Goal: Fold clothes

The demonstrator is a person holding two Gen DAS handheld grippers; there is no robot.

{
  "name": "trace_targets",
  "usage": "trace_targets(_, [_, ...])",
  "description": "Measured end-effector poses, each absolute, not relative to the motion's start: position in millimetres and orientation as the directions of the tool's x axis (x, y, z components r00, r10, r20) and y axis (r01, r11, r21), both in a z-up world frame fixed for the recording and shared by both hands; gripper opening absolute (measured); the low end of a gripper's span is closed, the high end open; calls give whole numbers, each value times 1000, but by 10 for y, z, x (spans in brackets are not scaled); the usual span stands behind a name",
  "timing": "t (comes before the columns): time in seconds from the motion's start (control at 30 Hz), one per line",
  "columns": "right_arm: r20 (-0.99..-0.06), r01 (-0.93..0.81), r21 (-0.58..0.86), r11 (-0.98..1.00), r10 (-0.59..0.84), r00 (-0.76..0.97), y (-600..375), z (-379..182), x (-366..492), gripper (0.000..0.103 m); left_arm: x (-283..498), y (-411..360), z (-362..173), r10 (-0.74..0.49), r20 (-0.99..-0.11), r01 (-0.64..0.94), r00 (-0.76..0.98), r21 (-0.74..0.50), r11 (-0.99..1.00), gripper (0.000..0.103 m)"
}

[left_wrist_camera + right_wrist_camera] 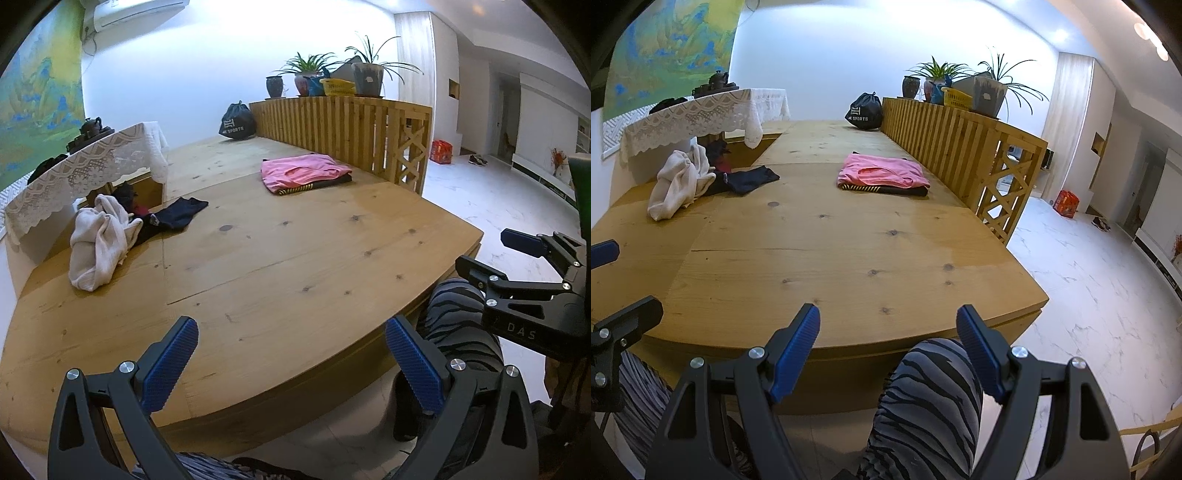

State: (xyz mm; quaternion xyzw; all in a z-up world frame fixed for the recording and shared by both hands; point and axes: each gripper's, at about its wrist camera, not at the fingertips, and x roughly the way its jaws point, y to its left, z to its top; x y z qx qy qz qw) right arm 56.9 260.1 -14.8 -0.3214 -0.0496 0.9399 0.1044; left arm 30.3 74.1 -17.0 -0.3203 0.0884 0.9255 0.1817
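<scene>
Both claws, left claw (291,363) and right claw (888,354), spread and empty; cream garment (677,181) at left of frame soft, light, floppy, best pinched along an outer edge

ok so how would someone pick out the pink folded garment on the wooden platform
Start at the slatted wooden railing along the right side of the big pine platform. Just beside it lies a flat pink folded garment stacked on a black folded garment with yellow trim. Unlike the crumpled cream and navy clothes opposite, it is neatly squared.
</scene>
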Motion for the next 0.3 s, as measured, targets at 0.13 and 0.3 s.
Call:
trace_targets(0.13, [-596, -164, -165, -973, 231, -769, 2592, -164, 559, 76, 320, 753, -173, 285, -622, -400, -729, 49, -915, 103])
trace_targets(0.3, [-601, -166, -157, -974, 227, -766, 2605, -171, 553, 76, 314, 743, -170, 282, -622, -392, -731, 44, -919, 102])
